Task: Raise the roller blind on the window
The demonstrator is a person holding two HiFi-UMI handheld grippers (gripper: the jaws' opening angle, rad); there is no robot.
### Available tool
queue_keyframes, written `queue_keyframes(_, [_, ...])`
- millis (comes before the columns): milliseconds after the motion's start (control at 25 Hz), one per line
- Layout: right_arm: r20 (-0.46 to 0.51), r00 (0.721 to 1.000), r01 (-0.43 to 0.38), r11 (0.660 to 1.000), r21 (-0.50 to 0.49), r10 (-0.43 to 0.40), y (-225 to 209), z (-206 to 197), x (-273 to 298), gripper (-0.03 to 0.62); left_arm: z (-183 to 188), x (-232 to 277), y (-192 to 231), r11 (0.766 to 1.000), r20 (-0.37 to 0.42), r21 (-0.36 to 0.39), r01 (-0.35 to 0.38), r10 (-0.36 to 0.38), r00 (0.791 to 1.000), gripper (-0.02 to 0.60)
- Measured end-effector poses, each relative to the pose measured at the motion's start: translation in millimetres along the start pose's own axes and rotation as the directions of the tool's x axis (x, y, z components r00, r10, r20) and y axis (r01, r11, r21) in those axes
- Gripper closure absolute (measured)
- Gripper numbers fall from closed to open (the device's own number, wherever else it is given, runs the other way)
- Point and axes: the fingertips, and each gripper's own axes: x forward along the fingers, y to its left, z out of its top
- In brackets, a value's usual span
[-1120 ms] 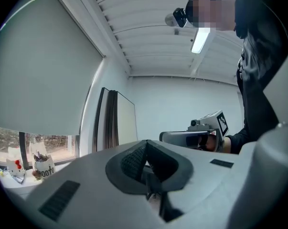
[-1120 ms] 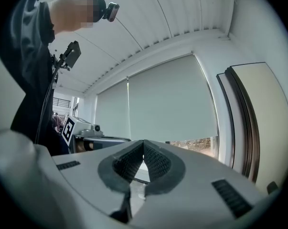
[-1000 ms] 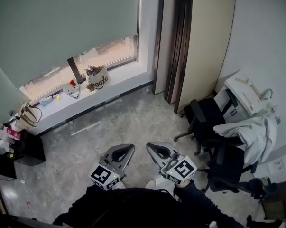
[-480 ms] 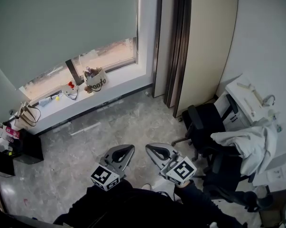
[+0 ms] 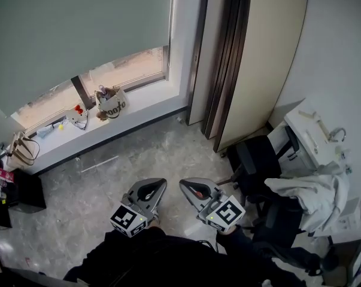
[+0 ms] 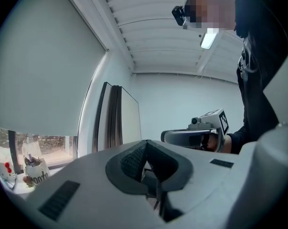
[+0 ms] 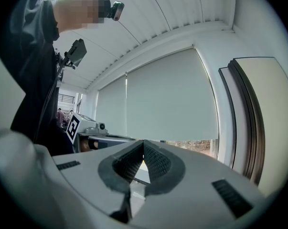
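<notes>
The grey roller blind [image 5: 78, 23] hangs low over the window and leaves only a strip of glass [image 5: 117, 70] bare above the sill. It also fills the left of the left gripper view [image 6: 43, 70] and the middle of the right gripper view [image 7: 167, 99]. My left gripper [image 5: 158, 184] and right gripper [image 5: 186, 185] are held side by side over the floor, well short of the window. Both are shut with nothing between the pads [image 6: 146, 144] [image 7: 144, 144]. I cannot make out a pull cord.
On the sill [image 5: 138, 103] stand a tote bag [image 5: 110, 103] and a small white toy [image 5: 77, 115]. A tall beige panel [image 5: 258, 70] leans right of the window. Black office chairs [image 5: 255, 160], white cloth [image 5: 312, 190] and a white desk [image 5: 315, 130] crowd the right; a black cabinet [image 5: 21, 190] stands left.
Both grippers have moved together across the floor towards the window wall, still side by side and shut. The sill and the chairs have shifted in the head view.
</notes>
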Motion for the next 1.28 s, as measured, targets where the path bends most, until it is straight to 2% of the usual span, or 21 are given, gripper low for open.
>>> queue_keyframes(440, [0.013, 0.997, 0.075, 0.997, -0.012, -0.074, -96, 27, 147, 0.589, 38, 44, 166, 0.996, 0.016, 0.032, 0.08, -0.081, 0.997, 0.575])
queue_keyframes(680, [-0.007, 0.996, 0.084, 0.996, -0.017, -0.084, -132, 28, 197, 0.589, 39, 63, 219, 0.994, 0.01, 0.028, 0.106, -0.106, 0.994, 0.575])
queue_keyframes(880, [-0.015, 0.997, 0.076, 0.997, -0.014, -0.076, -171, 24, 225, 0.589, 43, 90, 257, 0.996, 0.014, -0.04, 0.082, -0.081, 0.997, 0.575])
queue_keyframes(1080, [0.001, 0.999, 0.052, 0.999, -0.01, -0.052, -222, 24, 251, 0.589, 44, 131, 298, 0.998, 0.004, -0.032, 0.058, -0.058, 0.998, 0.575])
queue_keyframes(1280, [0.013, 0.999, 0.03, 1.0, -0.004, -0.03, -297, 29, 272, 0.589, 50, 195, 342, 1.0, -0.007, -0.01, 0.028, -0.028, 1.0, 0.575])
